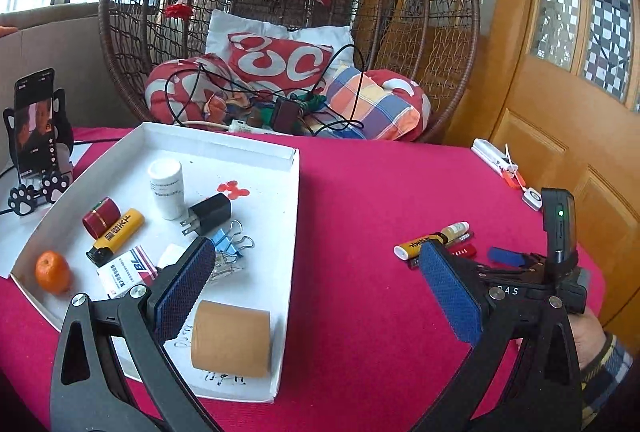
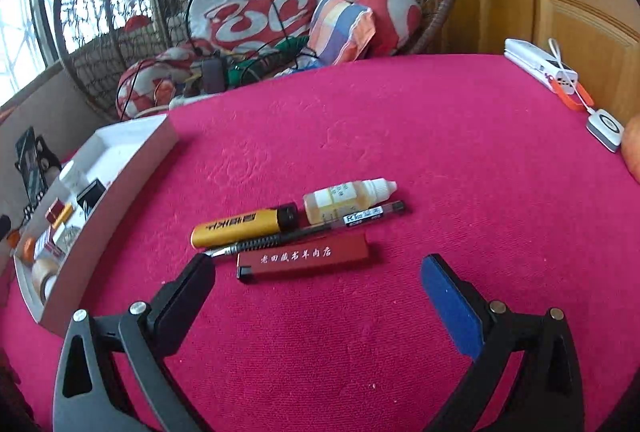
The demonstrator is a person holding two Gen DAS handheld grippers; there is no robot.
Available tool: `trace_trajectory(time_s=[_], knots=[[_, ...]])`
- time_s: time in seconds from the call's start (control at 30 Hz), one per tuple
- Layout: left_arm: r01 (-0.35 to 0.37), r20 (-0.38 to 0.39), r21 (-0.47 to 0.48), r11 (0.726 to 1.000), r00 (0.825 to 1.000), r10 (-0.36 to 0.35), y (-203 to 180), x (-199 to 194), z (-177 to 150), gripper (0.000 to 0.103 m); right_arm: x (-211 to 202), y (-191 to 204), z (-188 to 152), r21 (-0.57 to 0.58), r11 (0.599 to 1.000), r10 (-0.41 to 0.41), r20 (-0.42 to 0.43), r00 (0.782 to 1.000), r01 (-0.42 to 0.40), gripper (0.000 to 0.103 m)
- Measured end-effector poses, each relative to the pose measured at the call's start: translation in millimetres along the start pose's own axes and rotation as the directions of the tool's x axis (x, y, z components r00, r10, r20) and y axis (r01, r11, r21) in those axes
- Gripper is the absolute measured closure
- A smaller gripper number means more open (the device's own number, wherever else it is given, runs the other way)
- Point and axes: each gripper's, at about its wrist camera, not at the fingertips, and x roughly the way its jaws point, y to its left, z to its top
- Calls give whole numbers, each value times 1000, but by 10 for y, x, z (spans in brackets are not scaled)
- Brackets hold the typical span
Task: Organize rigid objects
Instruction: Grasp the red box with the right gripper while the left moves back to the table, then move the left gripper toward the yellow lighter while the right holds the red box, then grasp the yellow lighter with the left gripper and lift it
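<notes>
Four small items lie bunched mid-table on the red cloth (image 2: pixel 440 120): a yellow lighter (image 2: pixel 240 226), a dropper bottle (image 2: pixel 344 198), a pen (image 2: pixel 304 232) and a red lighter (image 2: pixel 304 261). The right gripper (image 2: pixel 316 276) hangs just before them, released and empty. The left gripper (image 1: pixel 316 272) gapes over the white tray's (image 1: pixel 288 224) near edge, by a tape roll (image 1: pixel 232 338).

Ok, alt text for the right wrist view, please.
The open right gripper hovers over a red tablecloth, facing a red lighter, a pen, a yellow lighter and a small dropper bottle. A white tray sits far left.
</notes>
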Motion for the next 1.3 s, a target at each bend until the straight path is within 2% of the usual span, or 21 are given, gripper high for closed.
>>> trace_trajectory(time_s=[0.07, 0.2, 0.23, 0.3, 0.47, 0.67, 0.77, 0.83, 0.97, 1.0, 1.17, 1.23, 1.3], knots=[[6, -15, 9, 1000, 1000, -6, -40, 34, -1, 0, 51, 18, 44, -6, 1000, 17, -12, 1000, -17, 0], [45, -83, 47, 998, 996, -41, -181, 234, 47, 0, 194, 115, 105, -91, 996, -7, -58, 998, 1, 0], [53, -99, 67, 996, 994, -46, -237, 295, 67, 0, 225, 135, 97, -106, 994, 4, -81, 997, -13, 11], [75, -132, 108, 991, 989, -61, -364, 424, 112, 0, 178, 173, 75, -151, 988, -26, -69, 997, 15, 22], [128, -205, 228, 965, 975, -81, -697, 825, 187, 0, -42, -38, -117, -135, 991, -23, -73, 997, 13, 22], [113, -333, 378, 919, 943, 21, -1021, 1614, 91, 0, -151, -305, -136, -15, 998, 54, -50, 997, -55, 22], [108, -348, 435, 894, 936, 56, -1092, 1770, 15, 0, -149, -296, -131, -14, 998, 56, -50, 997, -57, 22], [93, -340, 430, 898, 938, 66, -1095, 1800, 45, 0, -153, -314, -133, -5, 998, 68, -48, 997, -68, 22], [68, -355, 447, 892, 929, 107, -1122, 1949, 75, 0, -150, -341, -129, 18, 995, 95, -40, 995, -94, 22], [75, -362, 458, 886, 926, 109, -1140, 1971, 58, 0, -152, -343, -131, 20, 995, 97, -39, 995, -96, 22], [101, -334, 540, 836, 937, 102, -1256, 1995, 42, 0, -149, -362, -130, 32, 993, 111, -35, 993, -110, 22], [153, -338, 561, 814, 939, 57, -1284, 2006, 47, 5, -145, -361, -129, 34, 993, 112, -35, 993, -111, 22], [212, -338, 601, 771, 941, 4, -1345, 1984, 24, 17, -143, -361, -130, 32, 993, 111, -36, 993, -110, 22]])
